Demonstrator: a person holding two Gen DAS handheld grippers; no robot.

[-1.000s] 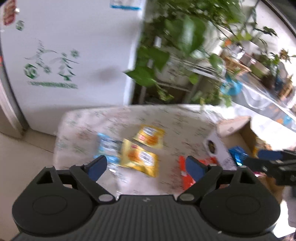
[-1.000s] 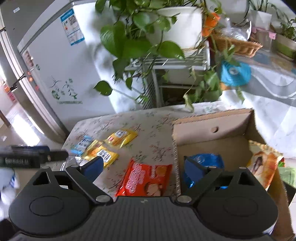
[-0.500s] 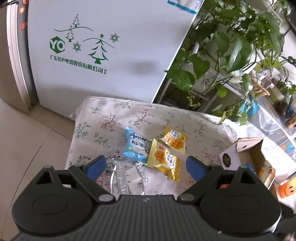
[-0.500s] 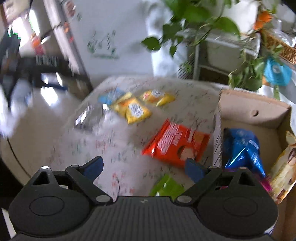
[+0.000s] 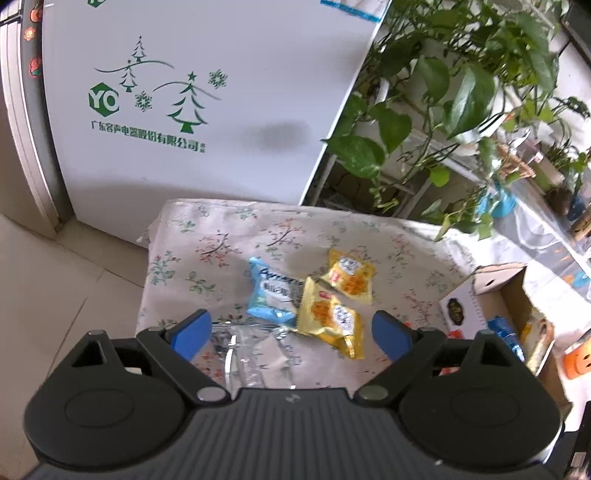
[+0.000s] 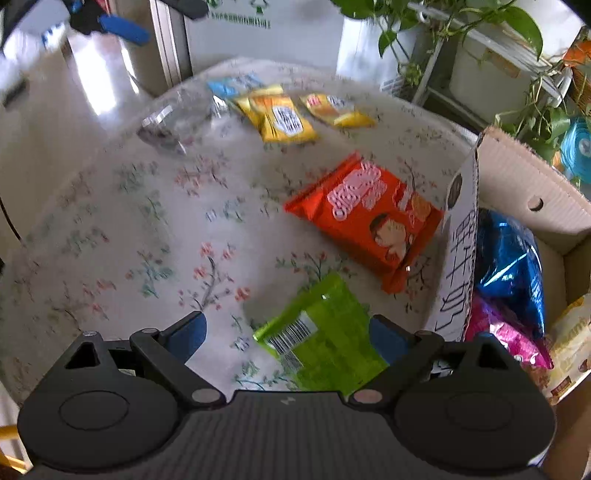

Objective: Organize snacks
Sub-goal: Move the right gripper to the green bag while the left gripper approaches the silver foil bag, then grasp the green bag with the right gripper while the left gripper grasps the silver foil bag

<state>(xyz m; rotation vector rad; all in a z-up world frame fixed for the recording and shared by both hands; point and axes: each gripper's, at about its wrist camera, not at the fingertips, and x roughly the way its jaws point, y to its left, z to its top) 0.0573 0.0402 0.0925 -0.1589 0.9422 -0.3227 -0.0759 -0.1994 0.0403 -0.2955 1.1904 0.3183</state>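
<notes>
Snack packets lie on a floral tablecloth (image 5: 221,243). In the left wrist view I see a light blue packet (image 5: 271,293), two yellow packets (image 5: 332,317) (image 5: 349,275) and a clear silvery bag (image 5: 255,354). My left gripper (image 5: 291,332) is open and empty above the clear bag. In the right wrist view a green packet (image 6: 325,339) lies between my open right gripper's (image 6: 286,334) fingers, an orange-red packet (image 6: 365,218) beyond it. The cardboard box (image 6: 517,173) at right holds a blue bag (image 6: 509,258), a pink packet (image 6: 506,332) and a beige packet (image 6: 569,339).
A white fridge (image 5: 192,92) stands behind the table. Leafy plants on a rack (image 5: 443,103) stand at the back right. The table's left edge drops to a tiled floor (image 5: 55,295). The left gripper shows at the upper left of the right wrist view (image 6: 122,27).
The right gripper has swung down and closer to the table, bringing the green packet between its fingers. The left gripper has drawn back and left, now over the clear bag.
</notes>
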